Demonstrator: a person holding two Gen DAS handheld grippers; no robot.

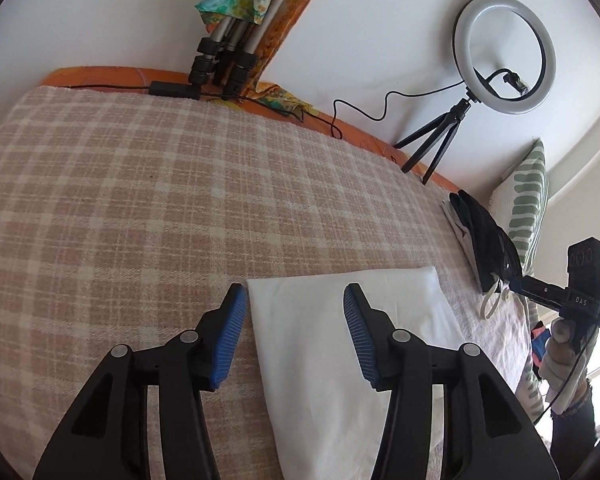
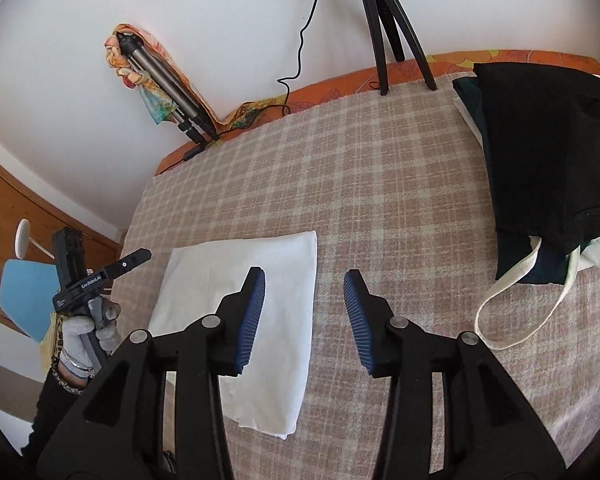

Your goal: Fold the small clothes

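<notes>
Both hand-held grippers, left (image 1: pixel 295 322) and right (image 2: pixel 305 312), are hovering wide open and empty over the folded white cloth (image 2: pixel 244 320) lying flat on the checked blanket (image 2: pixel 380 184); next fold probably needs pinching both near corners evenly, keeping edges aligned.

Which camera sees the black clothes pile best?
The right wrist view: the black clothes pile looks big and close, with a cream strap below it. In the left wrist view it is a small dark heap far right.
</notes>
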